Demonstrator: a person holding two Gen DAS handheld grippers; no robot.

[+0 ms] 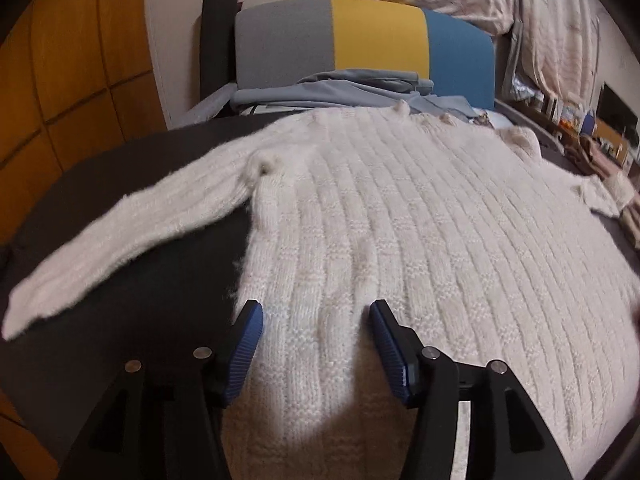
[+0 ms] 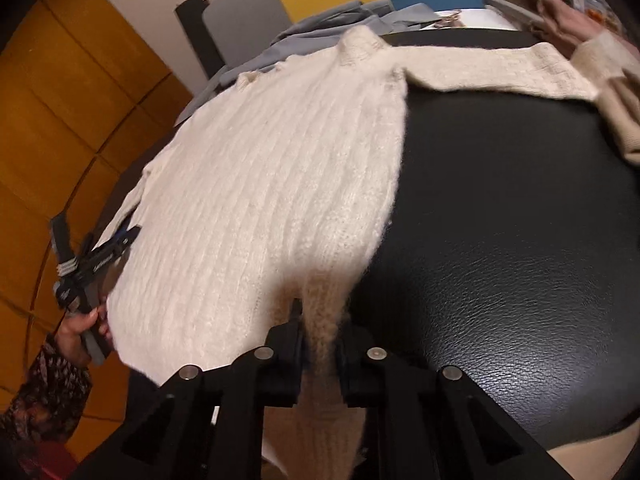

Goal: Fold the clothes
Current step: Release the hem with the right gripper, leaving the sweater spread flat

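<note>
- The left gripper [image 1: 316, 316] is hovering over the hem of the cream sweater [image 1: 400, 216] with its blue-padded fingers [image 1: 246, 344] spread wide apart, the knit lying between them and nothing pinched
- In the right wrist view that same left gripper [image 2: 120, 240] is showing at 9 o'clock, at the sweater's [image 2: 272, 184] left edge, with the person's left hand [image 2: 80, 332] wrapping its handle
- The right gripper [image 2: 320, 320] is pinching a bunched fold of the sweater's hem at the lower right corner, its jaws pressed close on the fuzzy knit, which is rising in a ridge toward 12 o'clock
- The sweater is lying flat and spread out on the black leather-look surface [image 2: 500, 260], ribs running from 6 to 12 o'clock
- One sleeve [image 1: 132, 232] is stretching out toward 8 o'clock in the left wrist view; the other sleeve [image 2: 500, 68] is reaching toward 2 o'clock in the right wrist view
- Beyond the neckline, at 12 o'clock, a grey-blue garment [image 1: 332, 92] is lying crumpled, just beside the sweater's top edge
- Behind it a panel in grey, yellow and blue [image 1: 376, 36] is standing upright
- At 3 o'clock in the left wrist view, beige folded cloth [image 1: 630, 216] is sitting by the sleeve end
</note>
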